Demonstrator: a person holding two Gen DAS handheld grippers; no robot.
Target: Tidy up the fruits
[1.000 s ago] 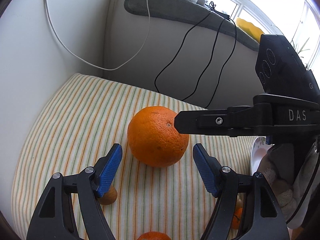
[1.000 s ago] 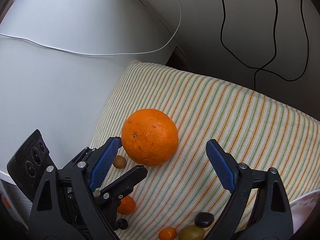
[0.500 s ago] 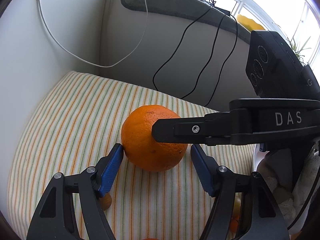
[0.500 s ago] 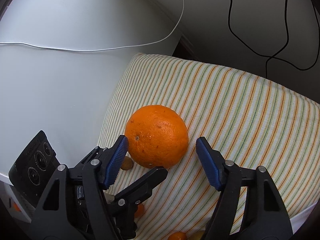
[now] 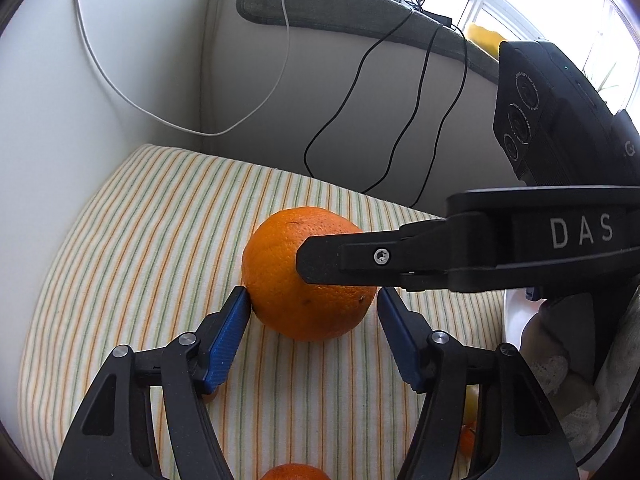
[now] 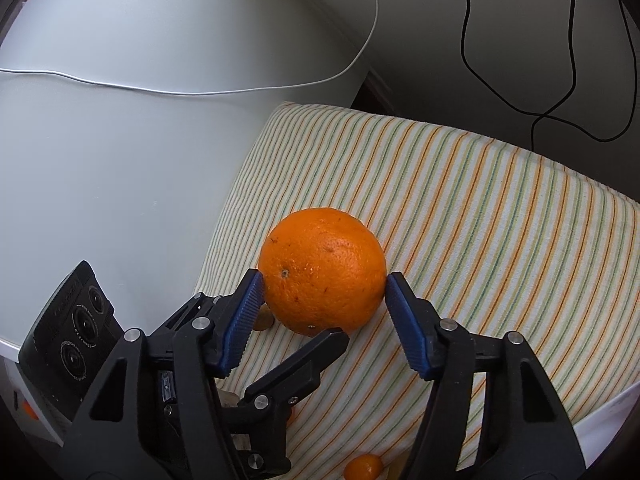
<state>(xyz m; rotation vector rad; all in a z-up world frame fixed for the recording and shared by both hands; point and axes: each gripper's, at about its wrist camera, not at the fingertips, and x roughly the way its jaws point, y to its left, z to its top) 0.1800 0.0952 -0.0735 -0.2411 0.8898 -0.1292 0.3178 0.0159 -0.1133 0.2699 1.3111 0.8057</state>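
A large orange (image 5: 280, 280) sits on the striped cloth (image 5: 140, 240); it also shows in the right wrist view (image 6: 324, 270). My left gripper (image 5: 314, 296) frames it with the tip of its left blue pad (image 5: 230, 332) touching the peel, the right pad just beside it. My right gripper (image 6: 324, 280) has both blue pads against the orange's sides. In the left wrist view the right gripper's black finger (image 5: 400, 256) crosses in front of the orange.
Small fruits lie near the front: a small orange (image 5: 294, 472), another (image 6: 363, 467), a brown one (image 6: 265, 322). A white plate edge (image 5: 516, 316) is at right. White walls and hanging cables (image 5: 360, 120) close the back and left.
Both grippers moved forward around the orange and narrowed. The right gripper's pads went from wide apart to touching the orange. The left gripper's pads came close to its sides.
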